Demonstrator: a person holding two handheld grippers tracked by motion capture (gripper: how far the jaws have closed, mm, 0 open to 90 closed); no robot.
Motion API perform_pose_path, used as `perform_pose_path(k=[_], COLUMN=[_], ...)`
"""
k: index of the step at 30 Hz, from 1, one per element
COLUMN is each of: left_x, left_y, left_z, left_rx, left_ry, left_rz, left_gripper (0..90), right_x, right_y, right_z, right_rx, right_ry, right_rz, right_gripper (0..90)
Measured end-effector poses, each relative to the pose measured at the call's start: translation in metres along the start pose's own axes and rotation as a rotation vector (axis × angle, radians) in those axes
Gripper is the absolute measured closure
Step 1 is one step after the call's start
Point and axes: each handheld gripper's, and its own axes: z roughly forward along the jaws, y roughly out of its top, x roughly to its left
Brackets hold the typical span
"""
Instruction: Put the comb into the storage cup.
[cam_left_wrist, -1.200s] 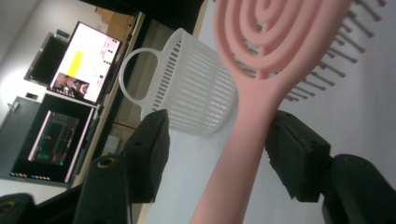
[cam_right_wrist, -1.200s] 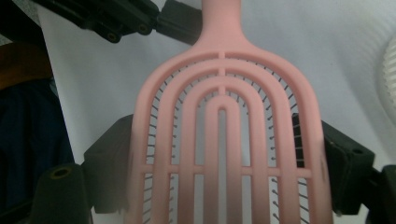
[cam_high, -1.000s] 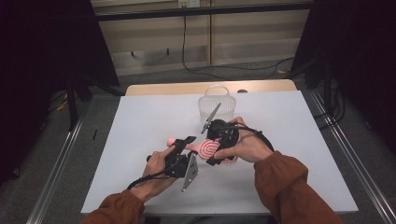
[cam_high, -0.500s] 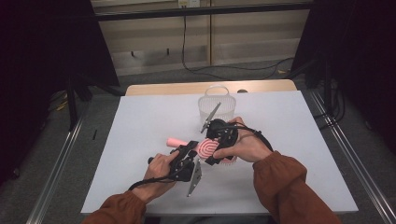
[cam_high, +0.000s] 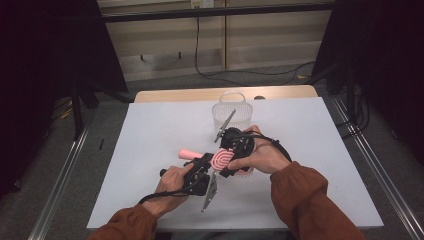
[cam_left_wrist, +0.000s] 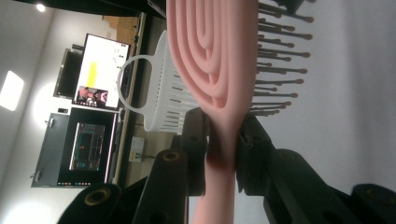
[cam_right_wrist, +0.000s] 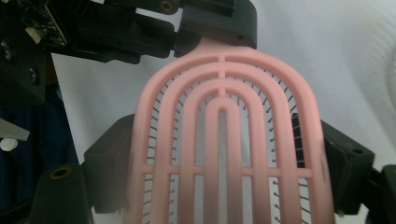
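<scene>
The pink hairbrush (cam_high: 220, 160) is held between the two grippers, just above the near middle of the white table (cam_high: 150, 130). Its head is a set of nested arches joined by a crossbar, with thin dark-tipped bristles (cam_left_wrist: 280, 51) standing out from one side; its handle (cam_high: 190, 154) points left across the table.

The right gripper (cam_high: 226, 165) clamps the broad head: in the right gripper view its two black jaws press against the left and right edges of the head (cam_right_wrist: 224, 140). The left gripper (cam_high: 206, 162) comes in from the near left, and its jaws have just been closing; in the left gripper view they now pinch the narrow neck (cam_left_wrist: 223, 144) of the brush from both sides. Both hands wear rust-coloured sleeves (cam_high: 305, 200), and a black cable (cam_high: 272, 142) loops from the right gripper.

Just beyond the grippers, toward the far edge, stands a white slatted basket (cam_high: 232, 112) with a round hoop handle. The table top is a plain white sheet over a wooden board (cam_high: 175, 95) that shows along the far edge.

Around it the floor is grey, with metal rails (cam_high: 60, 195) at left and right. Dark curtains (cam_high: 50, 45) hang on both sides, and a pale panelled wall (cam_high: 165, 30) with a hanging cable closes the far end. The left gripper view also catches lit monitors (cam_left_wrist: 100, 70) in the room.
</scene>
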Motion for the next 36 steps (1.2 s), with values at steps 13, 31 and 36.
perform_pose_path(k=[13, 31, 36], left_x=[-0.0005, 0.0011, 0.0013], left_y=[-0.0002, -0.0023, -0.0027], left_z=[0.0017, 0.0032, 0.0035], left_rx=[0.001, -0.016, -0.021], left_ry=[0.029, -0.005, -0.004], left_rz=[0.010, -0.084, -0.099], left_gripper=[78.0, 79.9, 80.3], right_x=[-0.0022, -0.0076, -0.0076], right_y=[0.0010, 0.0021, 0.0019], right_z=[-0.0019, -0.0050, -0.0064], right_rx=[-0.003, -0.025, -0.036], right_ry=[0.010, 0.049, 0.043], right_rz=[0.036, 0.083, 0.083], right_gripper=[19.7, 18.3, 17.3])
